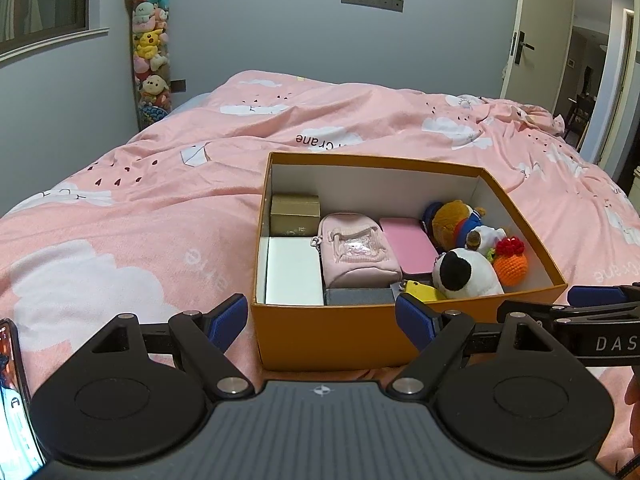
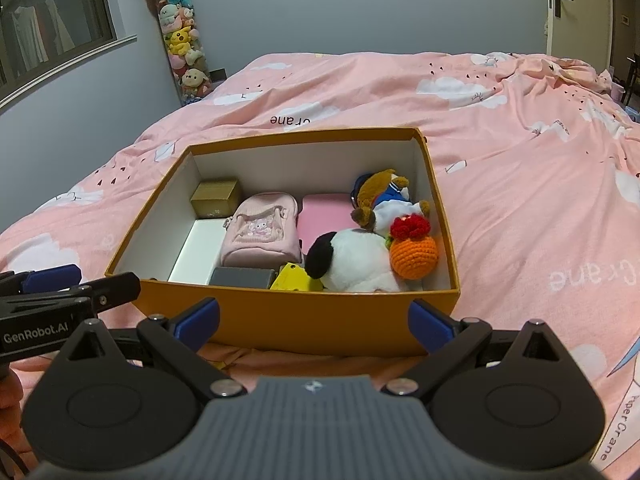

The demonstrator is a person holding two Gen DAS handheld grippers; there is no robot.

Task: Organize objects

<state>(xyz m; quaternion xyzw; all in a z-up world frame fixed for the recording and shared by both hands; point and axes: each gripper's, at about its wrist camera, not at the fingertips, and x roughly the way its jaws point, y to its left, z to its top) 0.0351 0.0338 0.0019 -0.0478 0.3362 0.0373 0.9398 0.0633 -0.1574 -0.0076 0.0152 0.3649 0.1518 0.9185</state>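
left gripper (image 1: 322,322): jaws wide apart, empty | right gripper (image 2: 314,322): jaws wide apart, empty | both near orange box (image 2: 296,320), not touching

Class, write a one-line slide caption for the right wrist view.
Open right gripper faces an orange box on a pink bedspread, packed with plush toys, pouch and small boxes.
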